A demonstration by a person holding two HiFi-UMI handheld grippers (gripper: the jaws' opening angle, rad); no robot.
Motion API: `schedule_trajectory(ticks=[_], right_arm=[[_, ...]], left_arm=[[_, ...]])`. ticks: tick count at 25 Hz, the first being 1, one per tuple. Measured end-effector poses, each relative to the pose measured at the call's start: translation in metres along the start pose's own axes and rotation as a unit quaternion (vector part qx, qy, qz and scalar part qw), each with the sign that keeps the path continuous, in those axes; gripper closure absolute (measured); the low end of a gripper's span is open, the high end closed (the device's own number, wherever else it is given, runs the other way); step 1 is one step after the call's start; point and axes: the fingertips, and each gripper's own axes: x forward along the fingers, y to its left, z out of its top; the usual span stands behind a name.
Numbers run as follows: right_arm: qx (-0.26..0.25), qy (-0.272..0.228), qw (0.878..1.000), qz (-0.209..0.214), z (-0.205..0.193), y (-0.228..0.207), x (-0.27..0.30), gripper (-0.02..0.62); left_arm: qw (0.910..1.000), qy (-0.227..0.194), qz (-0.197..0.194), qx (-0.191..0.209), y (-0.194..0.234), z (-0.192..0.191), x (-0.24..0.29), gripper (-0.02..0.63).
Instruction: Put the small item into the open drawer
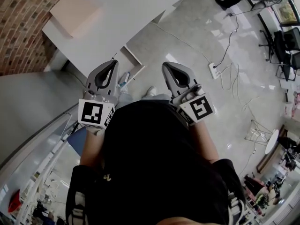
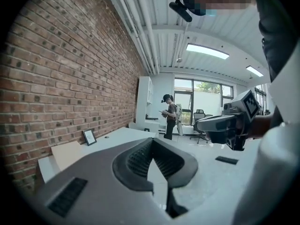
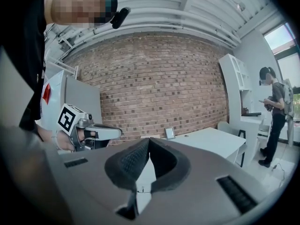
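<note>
In the head view both grippers are held up side by side in front of the person's chest. My left gripper (image 1: pixel 113 63) is shut with nothing between its fingers; its own view shows the tips (image 2: pixel 152 140) meeting. My right gripper (image 1: pixel 168 65) is also shut and empty, its tips (image 3: pixel 148 139) touching. Each gripper shows in the other's view, the right gripper (image 2: pixel 225 123) and the left gripper (image 3: pixel 96 133). A white drawer-like box (image 1: pixel 133 58) juts out below the white table (image 1: pixel 117 13). A small blue-and-white item (image 1: pixel 123 79) lies just below it, too small to identify.
A cardboard box (image 1: pixel 75 11) and a small picture frame (image 2: pixel 89 137) sit on the table by the brick wall (image 1: pixel 21 27). A power strip (image 1: pixel 214 70) with cables lies on the floor at the right. A person (image 3: pixel 274 118) stands farther off by white shelves.
</note>
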Motion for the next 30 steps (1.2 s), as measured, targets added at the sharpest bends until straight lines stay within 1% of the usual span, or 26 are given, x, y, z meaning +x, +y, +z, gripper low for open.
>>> schedule_trajectory(ticks=[6, 11, 16, 30], right_arm=[[-0.016, -0.005, 1.000, 0.018, 0.008, 0.005, 0.004, 0.584], [-0.024, -0.008, 0.999, 0.027, 0.012, 0.013, 0.009, 0.584], [-0.025, -0.005, 0.999, 0.031, 0.013, 0.018, 0.014, 0.584], [-0.023, -0.001, 1.000, 0.010, 0.008, 0.013, 0.019, 0.584]], left_arm=[[0.9995, -0.017, 0.026, -0.006, 0.006, 0.008, -0.011, 0.603], [0.9992, -0.020, 0.034, -0.012, 0.009, 0.008, -0.018, 0.603], [0.9991, -0.018, 0.030, -0.024, 0.010, 0.004, -0.020, 0.603], [0.9998, -0.010, 0.006, -0.016, 0.015, 0.002, -0.014, 0.603]])
